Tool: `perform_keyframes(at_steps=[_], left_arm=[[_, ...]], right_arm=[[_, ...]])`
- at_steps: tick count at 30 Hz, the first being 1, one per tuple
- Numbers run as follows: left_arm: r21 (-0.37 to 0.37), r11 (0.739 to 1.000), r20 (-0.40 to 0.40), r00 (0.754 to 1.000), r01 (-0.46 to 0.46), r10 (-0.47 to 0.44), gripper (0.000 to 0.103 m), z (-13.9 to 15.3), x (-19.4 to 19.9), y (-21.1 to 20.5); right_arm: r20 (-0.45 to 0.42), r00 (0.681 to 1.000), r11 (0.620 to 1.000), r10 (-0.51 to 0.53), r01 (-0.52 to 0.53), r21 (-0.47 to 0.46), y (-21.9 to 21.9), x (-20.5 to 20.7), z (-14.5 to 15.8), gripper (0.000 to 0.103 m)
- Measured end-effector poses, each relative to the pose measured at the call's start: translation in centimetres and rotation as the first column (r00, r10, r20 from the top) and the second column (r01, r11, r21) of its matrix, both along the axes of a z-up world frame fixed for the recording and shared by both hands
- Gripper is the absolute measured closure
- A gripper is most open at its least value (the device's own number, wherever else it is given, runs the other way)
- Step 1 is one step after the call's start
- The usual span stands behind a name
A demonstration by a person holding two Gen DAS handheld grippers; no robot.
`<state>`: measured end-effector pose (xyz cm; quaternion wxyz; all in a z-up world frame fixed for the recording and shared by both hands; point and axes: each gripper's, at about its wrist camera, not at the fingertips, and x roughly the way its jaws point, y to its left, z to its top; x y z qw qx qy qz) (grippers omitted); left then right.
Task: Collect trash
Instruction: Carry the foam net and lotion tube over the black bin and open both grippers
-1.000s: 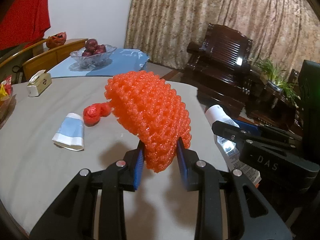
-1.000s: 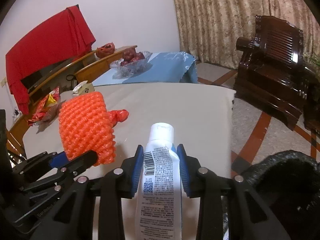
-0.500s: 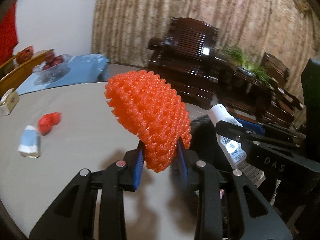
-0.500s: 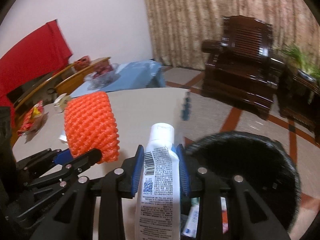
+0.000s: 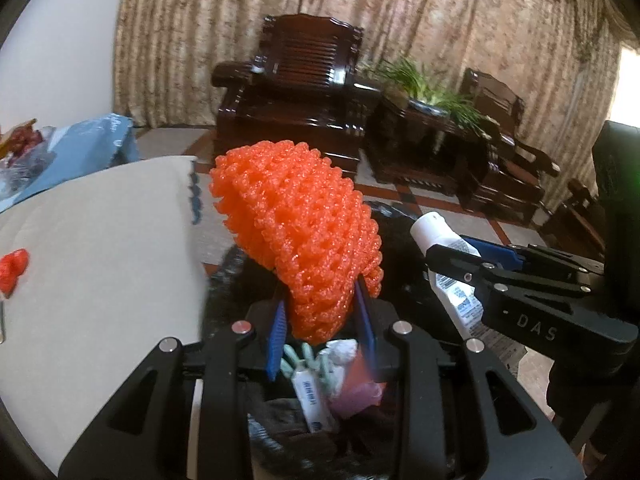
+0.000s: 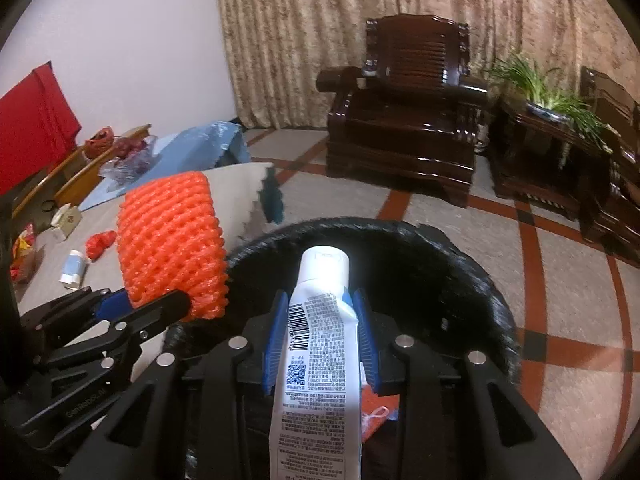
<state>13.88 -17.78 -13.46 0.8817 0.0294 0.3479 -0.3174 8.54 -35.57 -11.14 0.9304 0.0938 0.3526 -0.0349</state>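
Orange foam netting (image 5: 298, 236) sits clamped in my left gripper (image 5: 320, 312); my right gripper (image 6: 320, 328) pinches a white tube (image 6: 318, 336) above the black-lined bin (image 6: 460, 264).

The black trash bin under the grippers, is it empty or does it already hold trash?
It already holds trash. In the left wrist view, the black trash bin shows a small tube, crumpled paper and wrappers inside.

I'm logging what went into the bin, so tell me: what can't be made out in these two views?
- Bin contents: left wrist view, hidden mostly by the left gripper and foam net.
- Tube print: right wrist view, too small to read.
- Small items on the table: right wrist view, too small to identify.
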Motion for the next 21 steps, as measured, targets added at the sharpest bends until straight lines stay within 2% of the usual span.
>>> perform_keyframes(at_steps=[10, 14, 17, 21], left_arm=[[0.026, 0.998, -0.052, 0.997, 0.058, -0.056, 0.071, -2.2, -0.2, -1.9], [0.027, 0.998, -0.075, 0.995, 0.065, -0.063, 0.056, -2.6, -0.2, -2.2], [0.028, 0.997, -0.086, 0.994, 0.066, -0.063, 0.048, -2.6, -0.2, -2.0], [0.026, 0.999, -0.079, 0.996, 0.048, -0.046, 0.034, -2.3, -0.3, -1.1]], right_arm=[[-0.041, 0.999, 0.999, -0.035, 0.035, 0.005, -1.9, -0.5, -1.6, 0.07], [-0.054, 0.998, 0.999, -0.04, 0.04, -0.011, -1.9, -0.4, -2.0, 0.068], [-0.047, 0.997, 0.998, -0.057, 0.056, -0.021, -2.1, -0.6, -1.9, 0.053], [-0.011, 0.997, 0.996, -0.078, 0.078, -0.031, -2.5, -1.1, -1.4, 0.023]])
